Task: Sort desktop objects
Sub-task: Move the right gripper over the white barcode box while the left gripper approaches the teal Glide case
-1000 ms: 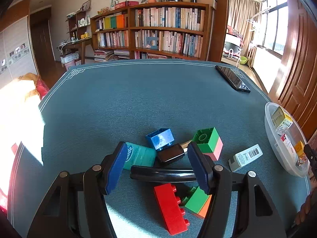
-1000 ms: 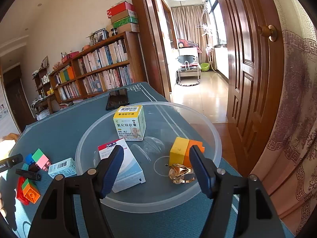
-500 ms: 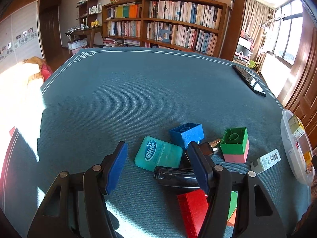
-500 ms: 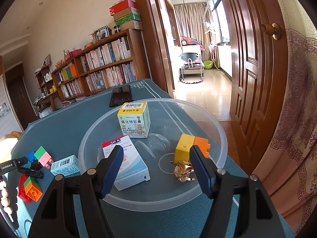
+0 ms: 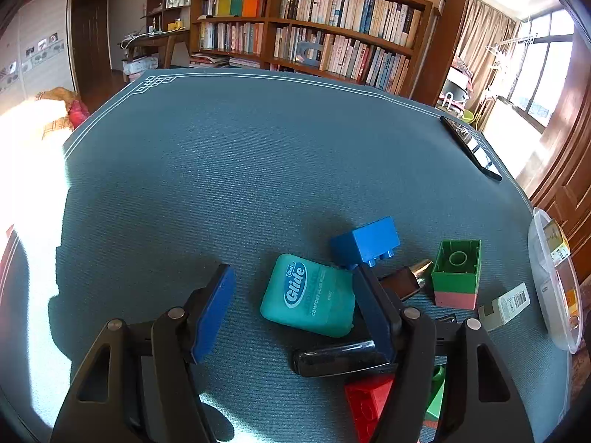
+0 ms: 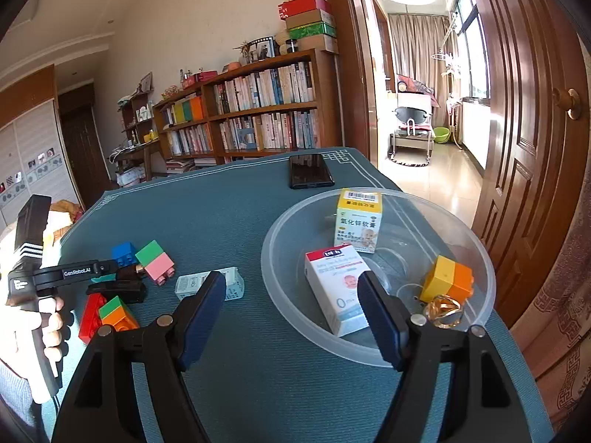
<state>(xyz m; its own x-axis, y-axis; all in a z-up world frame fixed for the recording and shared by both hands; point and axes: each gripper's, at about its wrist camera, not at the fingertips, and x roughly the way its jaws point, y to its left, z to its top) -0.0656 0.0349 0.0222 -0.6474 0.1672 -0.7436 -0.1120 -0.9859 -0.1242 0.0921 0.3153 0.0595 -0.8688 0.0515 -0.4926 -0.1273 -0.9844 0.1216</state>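
Note:
A teal floss box (image 5: 308,295) lies flat on the blue table mat between the fingers of my left gripper (image 5: 293,284). Its jaws are opening; the left pad stands well clear of the box. Around it sit a blue brick (image 5: 369,240), a green-pink brick (image 5: 456,273), a black lipstick (image 5: 402,284), a black tube (image 5: 340,358) and a red brick (image 5: 369,406). My right gripper (image 6: 291,288) hovers before the clear bowl (image 6: 280,295), jaws opening, holding nothing. The bowl contains two medicine boxes (image 6: 340,288), a yellow-orange brick (image 6: 447,282) and a gold clip (image 6: 443,312).
A small white box (image 6: 207,284) lies left of the bowl, partly behind my right gripper's left finger. A black phone (image 6: 310,175) rests at the far table edge. A hand (image 6: 51,328) holds the other gripper at the left. A wooden door stands close on the right.
The left gripper slid left and lower, so the floss box now lies between its fingers instead of the black items. The right gripper swung left off the bowl. Both jaws look slightly wider.

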